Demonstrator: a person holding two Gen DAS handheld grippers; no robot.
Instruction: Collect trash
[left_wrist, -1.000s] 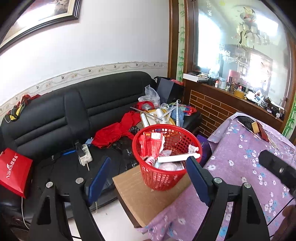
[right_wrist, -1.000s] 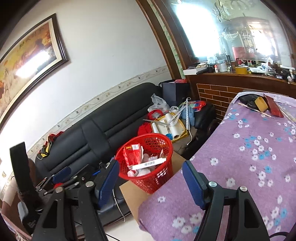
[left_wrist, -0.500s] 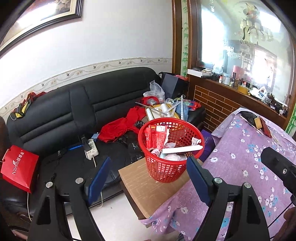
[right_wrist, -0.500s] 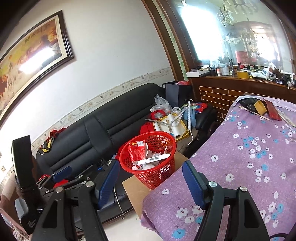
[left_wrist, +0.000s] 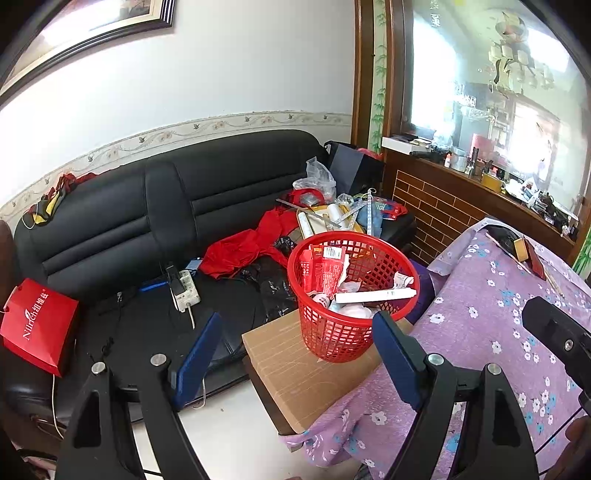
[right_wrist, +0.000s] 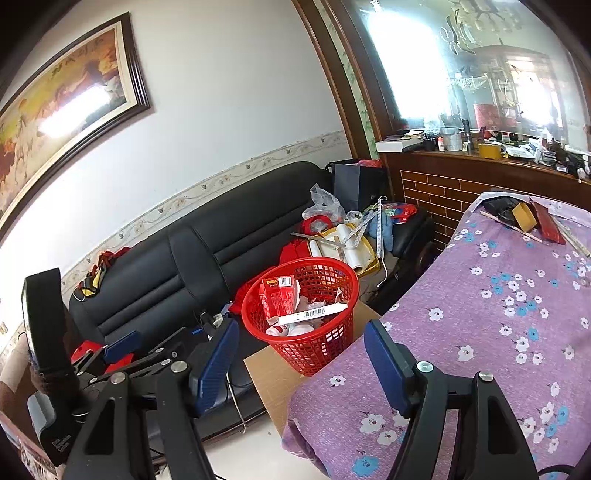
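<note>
White walls with a flowered border strip closed the room behind a long black leather sofa (left_wrist: 155, 221), and a dark-framed painting (right_wrist: 62, 110) hung above it. Red cloth (left_wrist: 243, 247), a clear plastic bag (left_wrist: 317, 177) and rolls of white paper (right_wrist: 347, 240) were heaped on the sofa's far end, a white power strip (left_wrist: 186, 288) lay on its seat, and a red paper shopping bag (left_wrist: 37, 332) leaned against its near end. A brick-fronted wooden ledge (right_wrist: 480, 158) crowded with small items ran under a big mirror.

The bench (right_wrist: 498, 332), covered in a purple cloth printed with white and blue flowers, filled the right side; a small yellow box (right_wrist: 523, 216) and a dark red flat case (right_wrist: 550, 225) lay at its far end. Just beside the bench's near corner a brown cardboard box (left_wrist: 295, 369) stood on the floor, and on it sat the round red plastic mesh basket (left_wrist: 354, 280). The trash was in that basket: a red snack carton (left_wrist: 323, 269), crumpled white paper (left_wrist: 347, 288) and a long white box with a barcode (right_wrist: 314, 314) lying across the top.

The left hand-held gripper (left_wrist: 295, 358) hung with its blue-padded jaws wide and nothing between them, the basket beyond its tips. The right hand-held gripper (right_wrist: 299, 365) was likewise spread and empty, short of the basket, with the left tool visible low at its left
</note>
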